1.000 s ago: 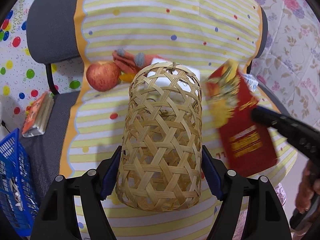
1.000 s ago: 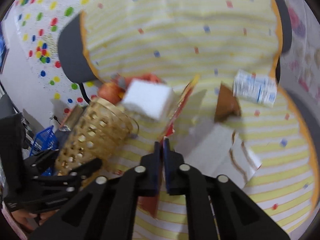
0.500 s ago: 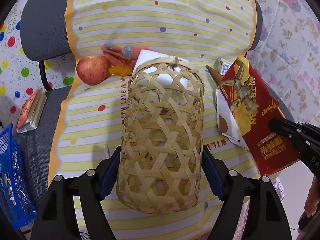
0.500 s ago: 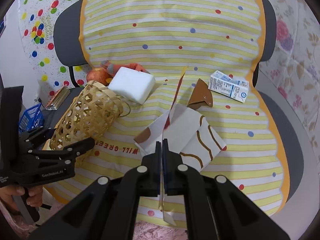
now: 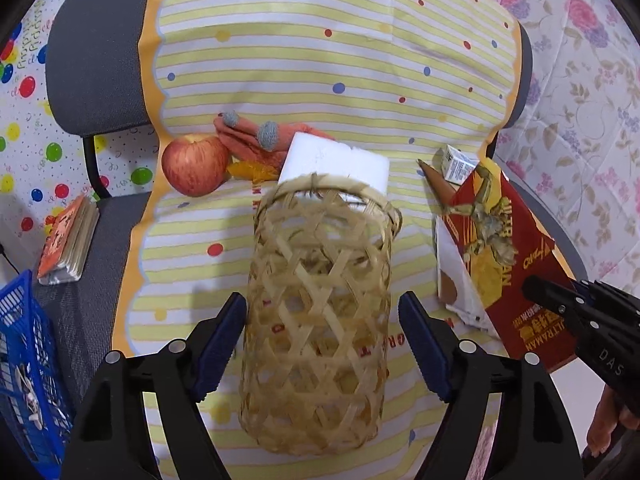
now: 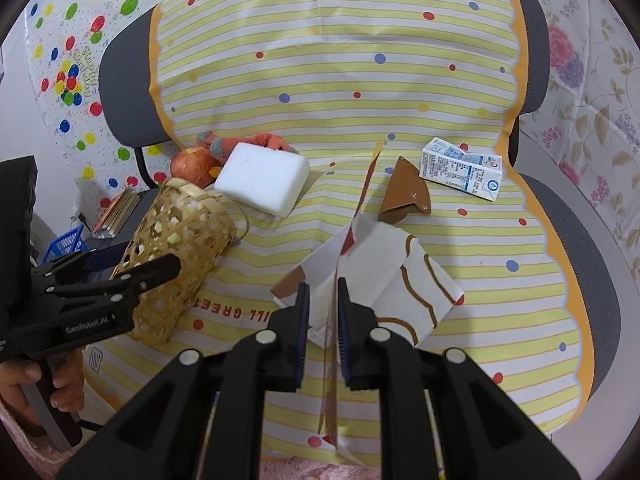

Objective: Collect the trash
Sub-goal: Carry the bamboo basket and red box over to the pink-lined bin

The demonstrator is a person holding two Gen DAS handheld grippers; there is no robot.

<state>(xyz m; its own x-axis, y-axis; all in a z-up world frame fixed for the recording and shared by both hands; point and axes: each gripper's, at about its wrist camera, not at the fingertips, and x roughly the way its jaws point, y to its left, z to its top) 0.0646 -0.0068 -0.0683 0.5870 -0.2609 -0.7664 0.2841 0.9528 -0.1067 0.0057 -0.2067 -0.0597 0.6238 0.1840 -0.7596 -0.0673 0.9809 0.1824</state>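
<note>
My left gripper (image 5: 322,336) is shut on a woven bamboo basket (image 5: 320,312), tipped with its mouth facing away; it also shows in the right wrist view (image 6: 180,256). My right gripper (image 6: 323,312) is open, its jaws a small gap apart on either side of a red snack wrapper (image 5: 508,256), seen edge-on (image 6: 332,320). The wrapper stands between the pads without a visible pinch. A white-and-brown paper wrapper (image 6: 384,276), a brown cardboard scrap (image 6: 406,192) and a small milk carton (image 6: 460,174) lie on the striped cloth (image 6: 340,80).
A white foam block (image 6: 262,178) lies at the basket's mouth. An apple (image 5: 194,164) and an orange knitted toy (image 5: 252,140) sit behind it. A booklet (image 5: 66,248) and a blue crate (image 5: 24,360) are at the left. The chair's grey back (image 5: 92,60) rises behind.
My right gripper has opened its jaws; they were shut on the red wrapper before. The wrapper moved away from the basket to the right and lower. The basket stays held.
</note>
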